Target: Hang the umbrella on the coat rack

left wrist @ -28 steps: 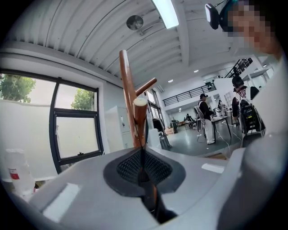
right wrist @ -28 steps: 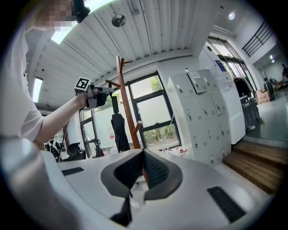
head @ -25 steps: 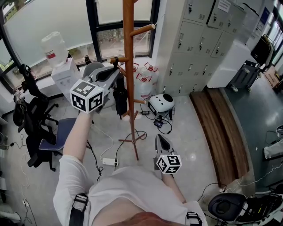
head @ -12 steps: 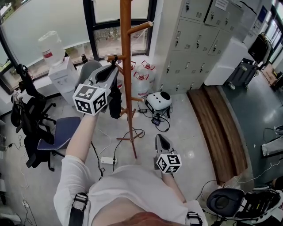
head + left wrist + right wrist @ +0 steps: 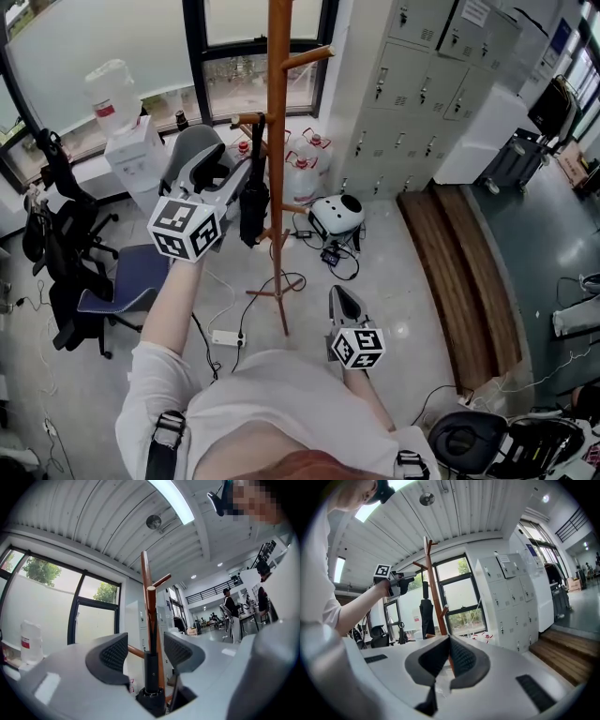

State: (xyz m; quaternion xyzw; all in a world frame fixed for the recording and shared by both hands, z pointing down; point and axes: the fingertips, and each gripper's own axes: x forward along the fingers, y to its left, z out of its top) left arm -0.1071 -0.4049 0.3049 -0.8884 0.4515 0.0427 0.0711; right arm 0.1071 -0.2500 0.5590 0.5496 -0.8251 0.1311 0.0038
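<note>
- The left gripper (image 5: 242,169) has just been opening its jaws. They stand wide apart, with the handle end of the black folded umbrella (image 5: 253,208) between them and neither pad pressing on it.
- The umbrella hangs by its strap (image 5: 151,620) from a left-side peg (image 5: 246,119) of the brown wooden coat rack (image 5: 277,112), long axis upright.
- The right gripper (image 5: 340,298) has its jaws together on nothing, low and well apart from the rack. The left is the nearer.
- Judgement: hanging appears done. The left gripper should back off along its own line, clear of the handle.
</note>
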